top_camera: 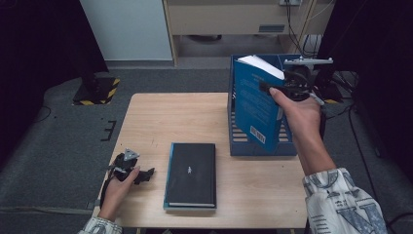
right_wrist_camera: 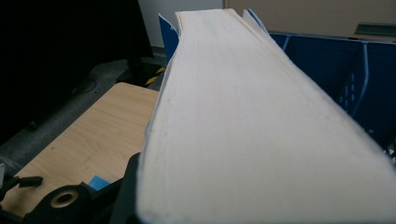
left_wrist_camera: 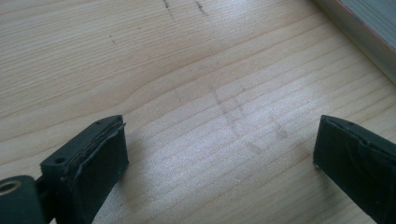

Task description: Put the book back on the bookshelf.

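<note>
My right gripper [top_camera: 272, 88] is shut on a thick blue book [top_camera: 255, 105], gripping its page edge near the top. The book hangs upright and slightly tilted over the front of a blue file rack [top_camera: 263, 146] at the table's right. In the right gripper view its cream page block [right_wrist_camera: 243, 116] runs away from the jaws, with the rack's blue walls [right_wrist_camera: 359, 79] behind it. My left gripper [top_camera: 145, 174] rests low on the table's front left, open, with bare wood between its jaws [left_wrist_camera: 219, 158]. A black book [top_camera: 191, 173] lies flat just right of it.
The light wooden table [top_camera: 160, 117] has bare room at the back left and between the black book and the rack. A corner of the black book [left_wrist_camera: 369, 28] shows at the top right of the left gripper view. Dark floor and cables surround the table.
</note>
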